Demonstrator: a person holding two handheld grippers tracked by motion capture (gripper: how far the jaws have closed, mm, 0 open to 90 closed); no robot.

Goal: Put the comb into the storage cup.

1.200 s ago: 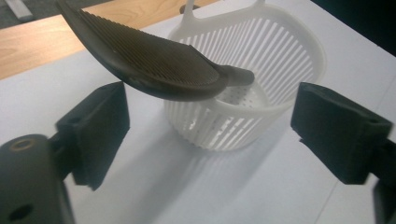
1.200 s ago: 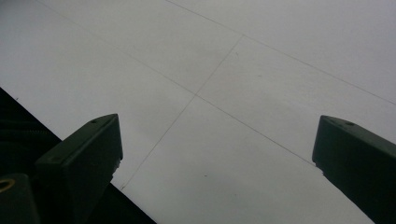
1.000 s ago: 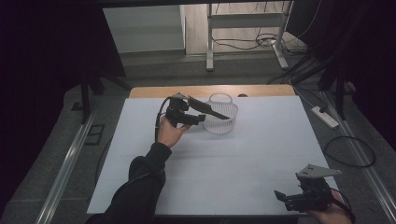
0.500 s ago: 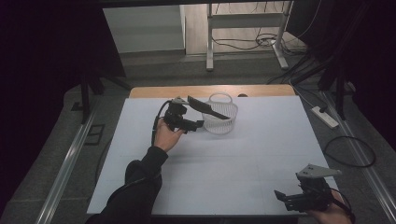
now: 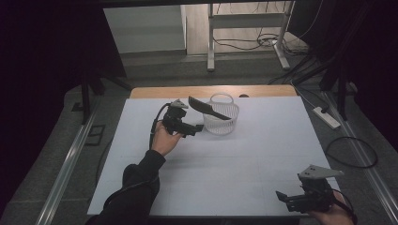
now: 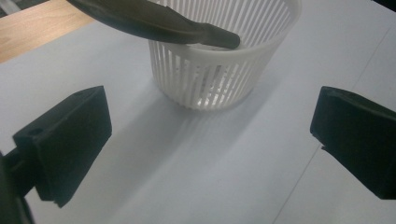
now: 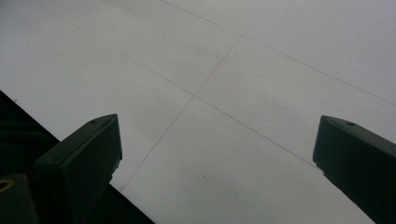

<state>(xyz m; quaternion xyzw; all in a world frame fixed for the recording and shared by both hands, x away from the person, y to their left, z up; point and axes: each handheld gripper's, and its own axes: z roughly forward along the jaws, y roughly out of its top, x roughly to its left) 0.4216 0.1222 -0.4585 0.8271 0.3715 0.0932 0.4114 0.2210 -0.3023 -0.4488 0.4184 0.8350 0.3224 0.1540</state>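
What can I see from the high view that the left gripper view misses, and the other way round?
High view: the person's left hand holding the left gripper, the right gripper at the table's near edge, floor cables. Left gripper view: its two fingers close up, which have just been opening, nothing between them, and the basket's slats. Both: the white basket with a black tool across its rim.

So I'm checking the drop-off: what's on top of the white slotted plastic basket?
A long black flat utensil lies across the white slotted plastic basket, one end inside the rim. The basket's floor is partly hidden.
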